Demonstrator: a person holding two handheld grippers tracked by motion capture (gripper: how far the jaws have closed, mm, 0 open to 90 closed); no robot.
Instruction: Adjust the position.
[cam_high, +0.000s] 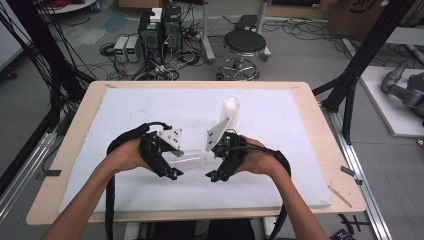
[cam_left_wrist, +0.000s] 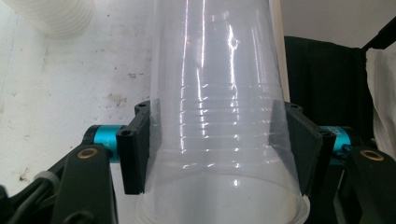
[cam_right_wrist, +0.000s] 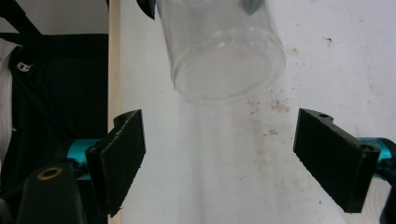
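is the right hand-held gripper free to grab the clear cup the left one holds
Probably yes. The right hand-held gripper stands open facing the base of the clear cup, with bare table between its jaws. The left hand-held gripper clamps the cup near its rim, leaving the base free.

Even indoor light, glare streaks on clear plastic, mild blur.

There were two hand-held grippers, a left hand-held gripper (cam_high: 172, 174) and a right hand-held gripper (cam_high: 212, 175). Two clear plastic cups showed: a clear cup lying sideways (cam_high: 187, 159) and a standing cup (cam_high: 230, 112). One white foam board (cam_high: 125, 105) covered one tabletop (cam_high: 80, 120).
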